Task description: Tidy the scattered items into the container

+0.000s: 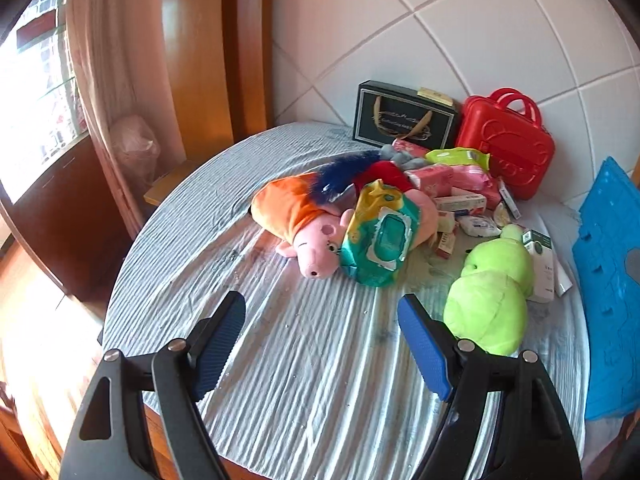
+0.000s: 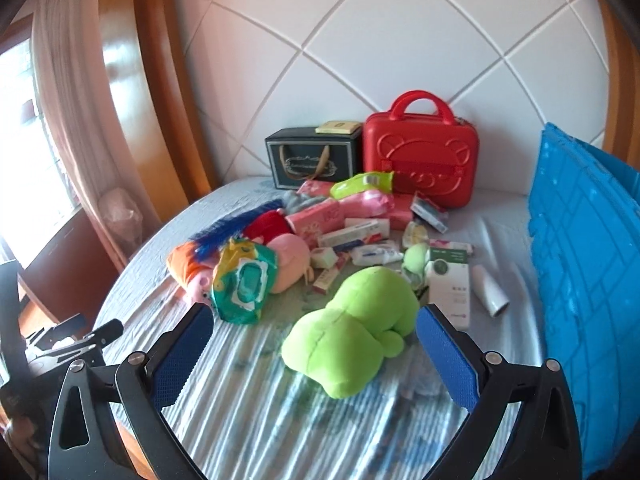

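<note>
Nothing packed yet afaict: left gripper (image 1: 322,346) & right gripper (image 2: 314,354) both gape wide, empty, w/ green plush (image 2: 352,330) just ahead, red case (image 2: 420,160) beyond, seemingly closed.

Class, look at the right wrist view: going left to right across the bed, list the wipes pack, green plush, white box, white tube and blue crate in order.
wipes pack → green plush → white box → white tube → blue crate

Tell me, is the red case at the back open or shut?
Shut. The red case stands upright against the headboard, both halves together, handle up.
</note>
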Action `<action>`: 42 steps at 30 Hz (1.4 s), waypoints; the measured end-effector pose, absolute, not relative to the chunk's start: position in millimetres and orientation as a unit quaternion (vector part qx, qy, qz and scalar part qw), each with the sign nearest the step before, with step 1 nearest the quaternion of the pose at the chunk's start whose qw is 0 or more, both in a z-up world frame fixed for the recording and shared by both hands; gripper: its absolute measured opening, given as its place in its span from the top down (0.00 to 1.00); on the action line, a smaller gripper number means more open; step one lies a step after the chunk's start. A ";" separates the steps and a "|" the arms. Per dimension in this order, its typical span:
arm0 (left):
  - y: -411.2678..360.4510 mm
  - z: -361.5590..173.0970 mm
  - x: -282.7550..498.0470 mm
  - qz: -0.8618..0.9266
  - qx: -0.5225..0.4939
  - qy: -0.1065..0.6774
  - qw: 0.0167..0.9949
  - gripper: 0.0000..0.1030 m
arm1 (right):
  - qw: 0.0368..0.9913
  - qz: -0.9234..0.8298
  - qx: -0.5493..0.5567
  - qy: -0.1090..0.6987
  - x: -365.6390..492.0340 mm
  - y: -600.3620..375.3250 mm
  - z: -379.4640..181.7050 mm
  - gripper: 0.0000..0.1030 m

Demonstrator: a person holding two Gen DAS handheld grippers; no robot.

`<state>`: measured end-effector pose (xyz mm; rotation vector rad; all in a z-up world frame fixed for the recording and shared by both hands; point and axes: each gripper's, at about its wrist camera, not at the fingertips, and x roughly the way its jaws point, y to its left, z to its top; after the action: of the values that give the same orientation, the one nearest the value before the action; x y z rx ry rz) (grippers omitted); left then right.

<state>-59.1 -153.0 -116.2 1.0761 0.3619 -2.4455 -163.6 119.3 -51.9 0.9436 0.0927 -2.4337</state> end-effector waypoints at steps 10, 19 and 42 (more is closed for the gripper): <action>-213.2 -167.6 -121.9 -0.867 0.440 0.122 0.199 0.24 | 0.271 -0.874 0.400 0.047 -205.4 35.6 -92.6 0.00; -241.0 -253.7 -208.7 -0.851 0.513 0.079 0.084 0.24 | 0.178 -0.870 0.458 0.033 -231.1 -20.1 -140.6 0.00; -316.1 -223.8 -184.1 -0.854 0.510 0.075 0.072 0.36 | 0.165 -0.832 0.529 0.032 -264.7 -102.4 -218.4 0.00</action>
<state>-184.1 -316.1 -223.8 1.5319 0.2256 -2.5665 -264.7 -102.4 -218.4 1.5070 0.0914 -2.3711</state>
